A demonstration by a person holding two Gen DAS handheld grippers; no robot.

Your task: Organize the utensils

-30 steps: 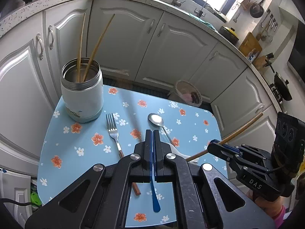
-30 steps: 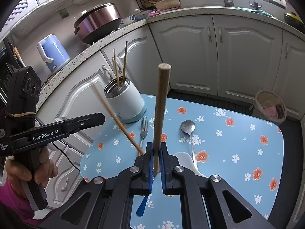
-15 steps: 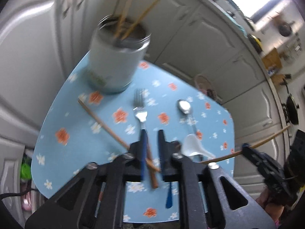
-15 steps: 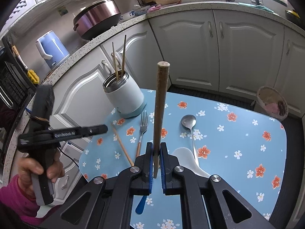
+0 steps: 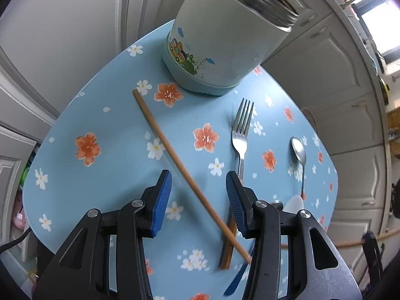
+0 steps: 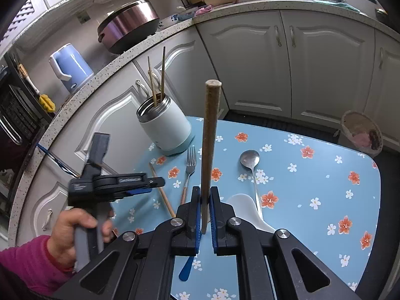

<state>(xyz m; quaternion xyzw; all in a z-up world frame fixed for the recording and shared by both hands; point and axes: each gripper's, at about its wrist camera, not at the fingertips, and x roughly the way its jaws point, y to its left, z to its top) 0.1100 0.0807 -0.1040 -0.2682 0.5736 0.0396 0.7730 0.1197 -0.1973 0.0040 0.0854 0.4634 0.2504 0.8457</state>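
A wooden chopstick [image 5: 162, 137] lies slantwise on the blue flowered table [image 5: 100, 175], its near end across the fork's brown handle. My left gripper [image 5: 197, 177] hovers low over it. Its jaws are opening, with the chopstick between the blue pads [image 5: 162, 195] and not touched by them. My right gripper [image 6: 205, 215] is shut on a second chopstick [image 6: 210, 145], held upright above the table. A white jar [image 5: 225, 37] [image 6: 165, 125] holding two chopsticks stands at the table's far left. The left gripper [image 6: 157, 183] and the lying chopstick [image 6: 161, 190] also show in the right wrist view.
A steel fork [image 6: 190, 165], a steel spoon [image 6: 250, 160], a white ceramic spoon [image 6: 247, 207] and a blue handle [image 6: 186, 267] lie mid-table. White cabinets [image 6: 312, 62] wrap around the table. A basket [image 6: 362, 132] sits on the floor.
My left gripper has dropped close to the table and rolled, and its jaws went from shut to apart. A chopstick now lies between them. The right gripper still holds its chopstick upright.
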